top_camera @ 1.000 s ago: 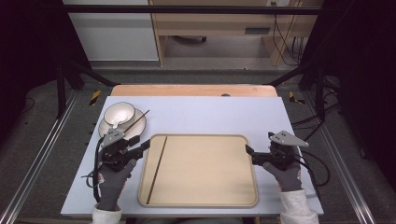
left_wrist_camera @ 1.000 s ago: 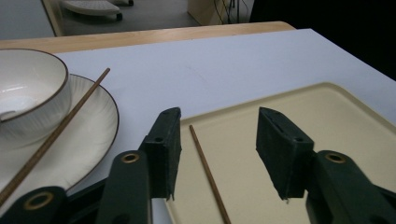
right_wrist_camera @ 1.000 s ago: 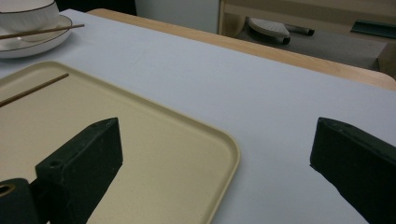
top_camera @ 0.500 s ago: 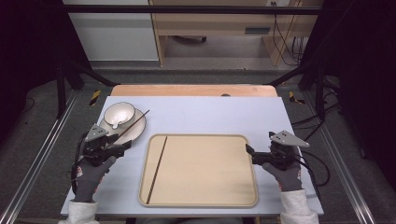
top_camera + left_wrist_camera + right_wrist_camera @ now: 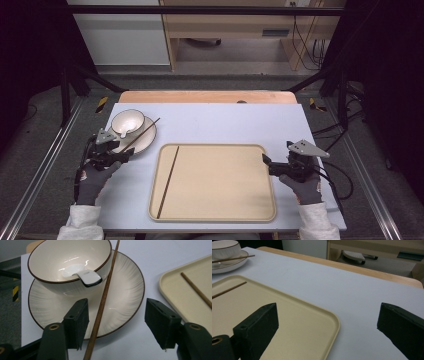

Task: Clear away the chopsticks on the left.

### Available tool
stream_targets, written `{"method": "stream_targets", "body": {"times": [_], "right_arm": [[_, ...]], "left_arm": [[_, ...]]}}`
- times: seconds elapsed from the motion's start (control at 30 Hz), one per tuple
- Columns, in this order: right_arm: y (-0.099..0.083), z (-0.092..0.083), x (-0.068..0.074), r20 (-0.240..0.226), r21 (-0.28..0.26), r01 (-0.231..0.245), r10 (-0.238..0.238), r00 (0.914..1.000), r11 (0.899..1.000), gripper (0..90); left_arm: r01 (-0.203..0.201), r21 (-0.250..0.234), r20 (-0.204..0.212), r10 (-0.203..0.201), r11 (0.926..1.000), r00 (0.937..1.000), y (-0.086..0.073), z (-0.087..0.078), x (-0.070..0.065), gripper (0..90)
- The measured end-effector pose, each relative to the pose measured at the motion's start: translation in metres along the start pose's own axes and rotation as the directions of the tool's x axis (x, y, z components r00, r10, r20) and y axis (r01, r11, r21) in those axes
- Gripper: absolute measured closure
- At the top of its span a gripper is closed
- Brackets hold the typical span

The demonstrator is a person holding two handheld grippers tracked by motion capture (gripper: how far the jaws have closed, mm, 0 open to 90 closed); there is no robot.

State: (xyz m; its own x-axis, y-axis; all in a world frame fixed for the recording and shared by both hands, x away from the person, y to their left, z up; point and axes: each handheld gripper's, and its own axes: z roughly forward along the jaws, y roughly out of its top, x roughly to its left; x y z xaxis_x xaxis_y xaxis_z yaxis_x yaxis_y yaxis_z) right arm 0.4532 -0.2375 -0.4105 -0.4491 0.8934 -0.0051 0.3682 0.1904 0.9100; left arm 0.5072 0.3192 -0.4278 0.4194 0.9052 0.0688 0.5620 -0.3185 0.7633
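A: The left tool (image 5: 120,154) sits at the near edge of the saucer (image 5: 125,302), jaws wide apart, and the chopstick (image 5: 105,295) runs up between them, nearer one pad than the other.

B: That chopstick lies propped across the saucer, leaning on the side of the bowl (image 5: 50,267). Its twin, the second chopstick (image 5: 168,181), is already flat in the tray (image 5: 215,216), along its left side.

A: The right tool (image 5: 267,166) waits at the tray's right edge, jaws spread too, clamped on nothing.

B: So what could go sour? The stick is thin and round. If the pads close off-centre, it looks likely to roll or flip out.

A: And it is tilted, so a pinch low down could lever the far tip against the bowl and nudge the bowl or the ceramic spoon (image 5: 83,277) inside it.

B: A careless approach might also clip the saucer rim and shove it along the desk (image 5: 225,125).

A: What stays hidden? The chopstick's near end drops out of the left gripper view's bottom edge, so where it rests cannot be told.

B: And in the high view the left tool covers that same spot.
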Motion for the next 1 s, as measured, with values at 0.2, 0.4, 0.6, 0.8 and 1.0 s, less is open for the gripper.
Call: {"method": "stream_targets", "body": {"times": [0.2,0.4,0.6,0.8,1.0], "right_arm": [[-0.001,0.003,0.001,0.001,0.011,0.006,-0.006,1.0,1.0,3.8],[-0.001,0.004,0.001,-0.002,0.022,0.009,-0.009,1.0,1.0,4.0],[-0.002,0.005,0.001,0.0,0.024,0.014,-0.014,0.9999,1.0,4.0],[-0.002,0.005,0.002,0.0,0.026,0.014,-0.014,0.9999,1.0,4.0],[-0.002,0.006,0.002,-0.001,0.03,0.015,-0.015,0.9999,0.999,4.0]], "left_arm": [[-0.009,0.054,-0.02,0.01,0.9985,0.9997,-0.001,0.018,0.011,44.6],[0.002,0.082,-0.036,0.001,0.9966,0.9993,0.002,0.028,0.018,58.6],[0.004,0.11,-0.012,-0.003,0.994,0.9999,-0.001,0.035,0.02,67.6],[-0.015,0.12,0.0,0.015,0.9927,0.9999,-0.001,0.036,0.017,76.7],[-0.027,0.127,0.007,0.026,0.9915,0.9996,-0.001,0.036,0.013,79.4]]}}
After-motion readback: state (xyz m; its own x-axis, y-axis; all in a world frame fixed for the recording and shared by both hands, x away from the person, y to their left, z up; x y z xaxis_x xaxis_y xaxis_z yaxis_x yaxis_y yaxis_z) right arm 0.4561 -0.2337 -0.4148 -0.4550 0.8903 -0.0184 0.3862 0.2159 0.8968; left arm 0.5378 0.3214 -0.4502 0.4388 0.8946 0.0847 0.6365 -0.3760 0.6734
